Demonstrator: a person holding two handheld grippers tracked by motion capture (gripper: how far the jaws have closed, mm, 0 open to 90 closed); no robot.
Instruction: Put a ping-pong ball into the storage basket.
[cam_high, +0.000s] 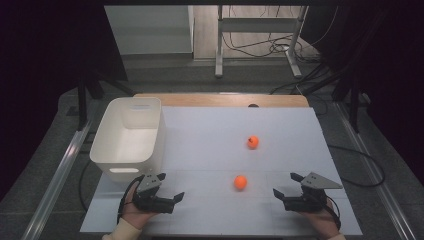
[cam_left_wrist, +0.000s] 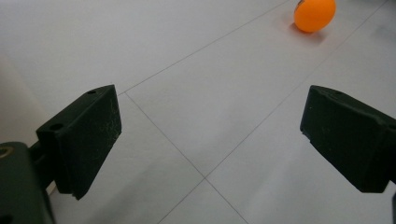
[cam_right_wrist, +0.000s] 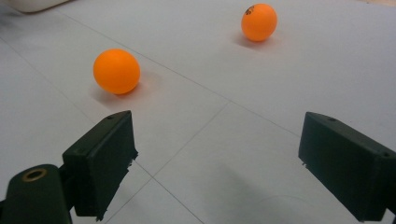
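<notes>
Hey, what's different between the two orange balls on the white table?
The near ball lies between the two grippers, closer to the person; the far ball sits farther up the table. The far ball shows a small dark mark on top, while the near ball looks plain. Both are orange, round, look alike in size, and rest untouched on the table.

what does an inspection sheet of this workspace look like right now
surface: white table, faint seam lines, wooden edge at the far side
job's things: near orange ball between the tools; far orange ball with a dark mark; white bin at the left, looks empty
clutter: nothing seen
grippers: left tool open, holding nothing; right tool open, holding nothing
cables: black cable trailing at the left tool; floor cables beyond the table
surroundings: dark room, metal stand legs behind
</notes>
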